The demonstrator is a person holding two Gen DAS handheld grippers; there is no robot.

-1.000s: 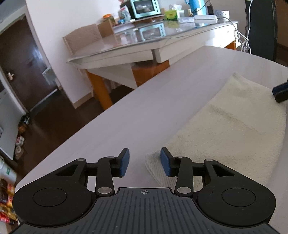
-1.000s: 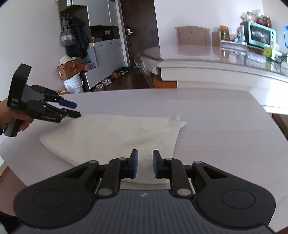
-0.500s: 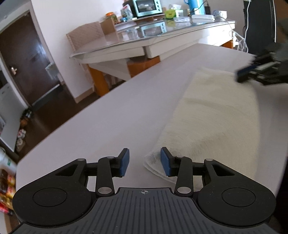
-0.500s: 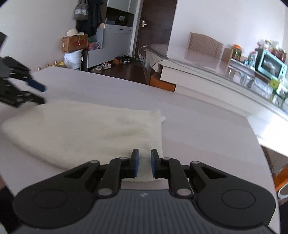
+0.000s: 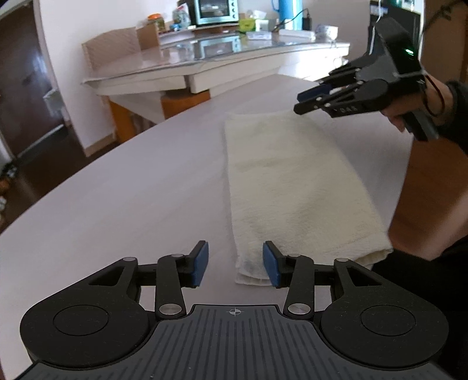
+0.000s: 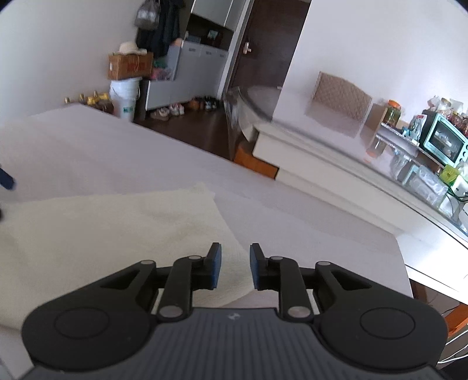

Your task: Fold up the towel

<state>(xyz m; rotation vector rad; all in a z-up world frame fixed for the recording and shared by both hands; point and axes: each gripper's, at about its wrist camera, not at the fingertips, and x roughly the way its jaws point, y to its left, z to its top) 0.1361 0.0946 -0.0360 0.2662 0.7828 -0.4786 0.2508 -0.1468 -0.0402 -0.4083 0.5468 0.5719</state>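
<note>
Cream terry towel (image 5: 295, 187), nubbly and soft, lies folded into a long narrow strip on a pale, smooth matte bench (image 5: 140, 187). The strip runs from the near edge of the bench toward the far side, its layered short end nearest the left wrist camera.

Left claw (image 5: 235, 264) hovers low over that near short end, its black linkage fingers tipped with flat blue pads. Its jaws are opening, and the towel's near left corner sits in the gap without either pad pressing on it.

Right claw (image 5: 310, 98), seen from the left wrist view, is held in a hand (image 5: 409, 114) above the far end of the strip, clear of the cloth. From its own camera the right claw (image 6: 235, 264) shows its jaws opening, with the towel's corner (image 6: 117, 233) below the gap and nothing pinched.

Beyond the bench stands a second, glass-topped table (image 5: 204, 58) with a teal toaster oven (image 5: 212, 11).
</note>
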